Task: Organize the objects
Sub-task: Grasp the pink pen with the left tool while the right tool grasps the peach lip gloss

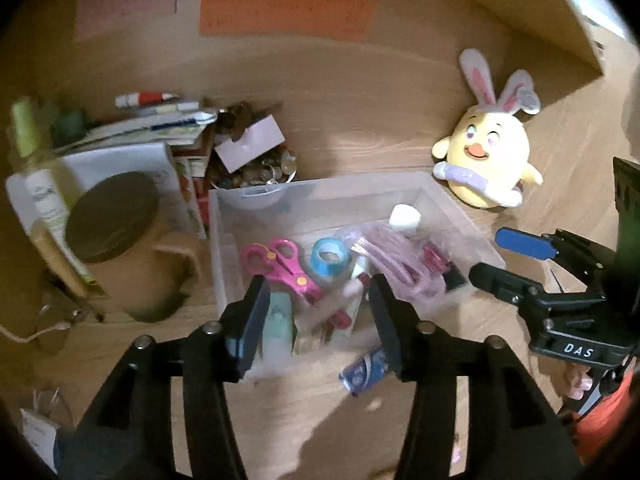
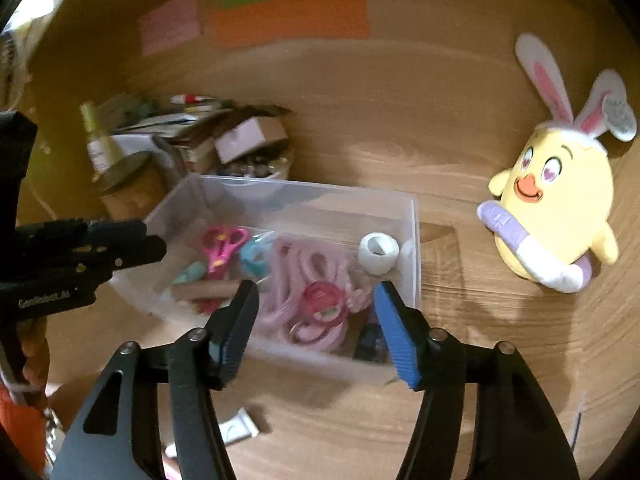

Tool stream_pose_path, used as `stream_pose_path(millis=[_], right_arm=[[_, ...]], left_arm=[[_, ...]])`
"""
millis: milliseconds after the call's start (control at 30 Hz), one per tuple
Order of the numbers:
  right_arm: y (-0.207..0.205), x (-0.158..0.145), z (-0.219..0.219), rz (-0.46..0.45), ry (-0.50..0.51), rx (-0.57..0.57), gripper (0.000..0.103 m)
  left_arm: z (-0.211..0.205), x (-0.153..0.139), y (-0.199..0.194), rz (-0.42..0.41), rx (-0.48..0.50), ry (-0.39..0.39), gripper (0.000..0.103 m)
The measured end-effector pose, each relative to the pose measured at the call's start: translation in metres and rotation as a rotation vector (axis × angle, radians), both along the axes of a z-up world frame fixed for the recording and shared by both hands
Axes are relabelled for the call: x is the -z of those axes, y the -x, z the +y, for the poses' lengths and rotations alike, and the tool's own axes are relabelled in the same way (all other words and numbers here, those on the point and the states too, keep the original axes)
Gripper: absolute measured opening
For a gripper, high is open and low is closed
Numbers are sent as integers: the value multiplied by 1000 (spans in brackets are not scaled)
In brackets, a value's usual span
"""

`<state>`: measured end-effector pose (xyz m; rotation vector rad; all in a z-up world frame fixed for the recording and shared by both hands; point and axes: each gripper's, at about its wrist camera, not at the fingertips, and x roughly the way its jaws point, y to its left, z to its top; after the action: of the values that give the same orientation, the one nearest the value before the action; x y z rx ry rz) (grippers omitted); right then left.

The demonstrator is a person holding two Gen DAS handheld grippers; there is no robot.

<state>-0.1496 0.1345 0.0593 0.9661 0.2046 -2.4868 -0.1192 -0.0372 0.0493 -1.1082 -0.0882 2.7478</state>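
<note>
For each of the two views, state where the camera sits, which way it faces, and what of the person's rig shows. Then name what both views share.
Left wrist: on the left gripper, facing down into the bin; right gripper at right.
Right wrist: on the right gripper, facing the bin; left gripper at left.
Shared: bin, scissors, plush.

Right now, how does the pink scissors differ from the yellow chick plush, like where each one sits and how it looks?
The pink scissors lie flat inside the clear bin; the yellow chick plush sits outside it on the wooden table. The scissors are slim and hard-looking with looped handles; the plush is round and soft with tall bunny ears. The scissors sit among other items; the plush stands alone. Neither is held by a gripper.
</note>
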Motion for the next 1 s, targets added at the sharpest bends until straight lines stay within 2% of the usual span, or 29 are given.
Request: stream_pose_path(millis=[100,233,367,467,533,633,800,1000], right_arm=[[-25,1,-4,21,-16,-49,60],[-59,14,-15,2,-15,-157,60],[-88,38,-28,-68,-28,-257,59],[-100,58,-37,-122,-60,-309,53],[-102,71,-41,-167,-86,-327,44],[-100,80,-41,-220,-79,-344,39],[-97,79,-39,-241,-81,-372,36],[-91,85,-41,-233,-128,-333,14]], left_arm=[[0,1,-23,1,14,3,54],[-2,14,-49,-29,21,9,55],[-4,41,-73,-96,31,21,59],[-9,63,-86,-163,36,17,59],[-10,75,-93,-196,43,5,59],[-9,85,-99,-227,57,-13,59],[-2,87,-105,-222,94,-45,60],[13,86,-111,-214,143,-41,60]])
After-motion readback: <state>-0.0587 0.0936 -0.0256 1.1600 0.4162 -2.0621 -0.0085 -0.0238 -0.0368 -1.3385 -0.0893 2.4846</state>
